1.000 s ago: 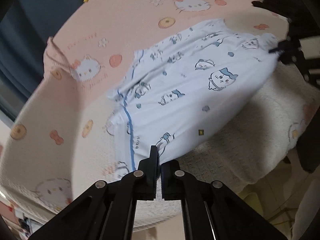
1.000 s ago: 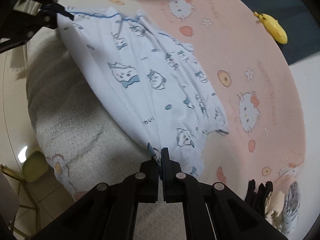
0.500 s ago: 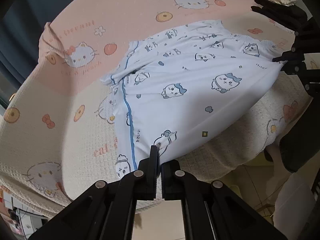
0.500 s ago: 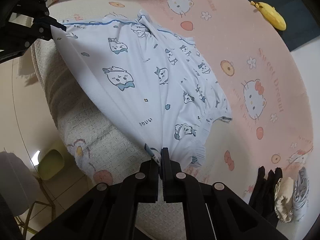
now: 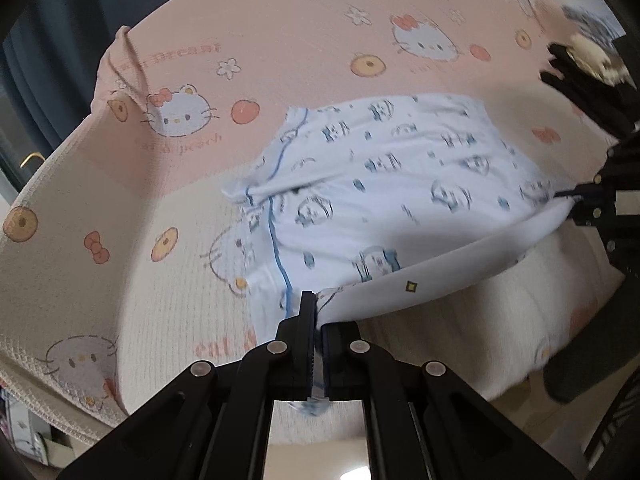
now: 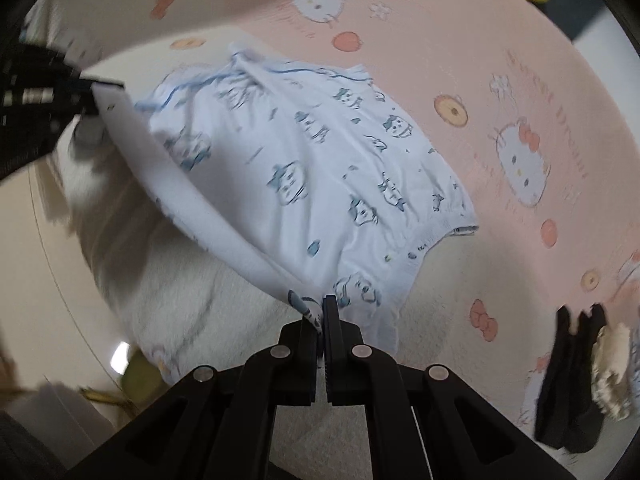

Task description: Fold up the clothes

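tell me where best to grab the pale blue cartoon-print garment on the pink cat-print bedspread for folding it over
Grip the pale blue cartoon-print garment at its two near-edge corners, coming from the near side of the bed. That straight edge spans both hands, so it lifts evenly. The left gripper and right gripper are already shut on those corners, with the near edge raised off the pink cat-print bedspread while the far part lies flat.

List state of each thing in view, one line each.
left gripper: shut on the near edge of the garment.
right gripper: shut on the same edge, other corner.
light blue printed garment: near edge lifted and taut between both fingers, far part lying on the bed.
pink blanket: spread flat under it.
black clothing: lying in a heap at the blanket's edge.
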Demonstrator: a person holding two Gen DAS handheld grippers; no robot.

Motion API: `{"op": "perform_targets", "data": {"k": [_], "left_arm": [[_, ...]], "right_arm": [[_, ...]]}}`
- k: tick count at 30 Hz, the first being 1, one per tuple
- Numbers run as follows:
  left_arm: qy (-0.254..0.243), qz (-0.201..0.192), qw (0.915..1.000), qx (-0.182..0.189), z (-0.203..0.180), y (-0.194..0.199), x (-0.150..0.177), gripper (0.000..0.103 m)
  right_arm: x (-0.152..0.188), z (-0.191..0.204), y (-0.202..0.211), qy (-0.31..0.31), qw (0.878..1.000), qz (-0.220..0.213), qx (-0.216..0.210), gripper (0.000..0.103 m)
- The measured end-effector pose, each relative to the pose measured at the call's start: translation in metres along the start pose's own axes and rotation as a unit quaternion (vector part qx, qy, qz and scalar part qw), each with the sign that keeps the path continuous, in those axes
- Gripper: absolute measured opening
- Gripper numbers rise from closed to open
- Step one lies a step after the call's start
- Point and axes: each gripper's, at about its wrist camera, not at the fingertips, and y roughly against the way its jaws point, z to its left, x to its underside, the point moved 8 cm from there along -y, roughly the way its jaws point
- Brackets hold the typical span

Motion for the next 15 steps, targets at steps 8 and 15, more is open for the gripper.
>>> {"op": "perform_targets", "data": {"k": [8,15], "left_arm": [[0.015,0.008,0.9998,0.001,0.008,-0.022,-0.021,0.001],[0.041,0.028,0.9987,0.014,0.017,-0.045,-0.039,0.001]], "right_arm": [[-0.03,-0.028,-0.01,-0.056,0.998,0.009,-0.024,0.002],[-0.048,-0.04,-0.023,-0.115,0.991,0.033,-0.063,0.002]]}}
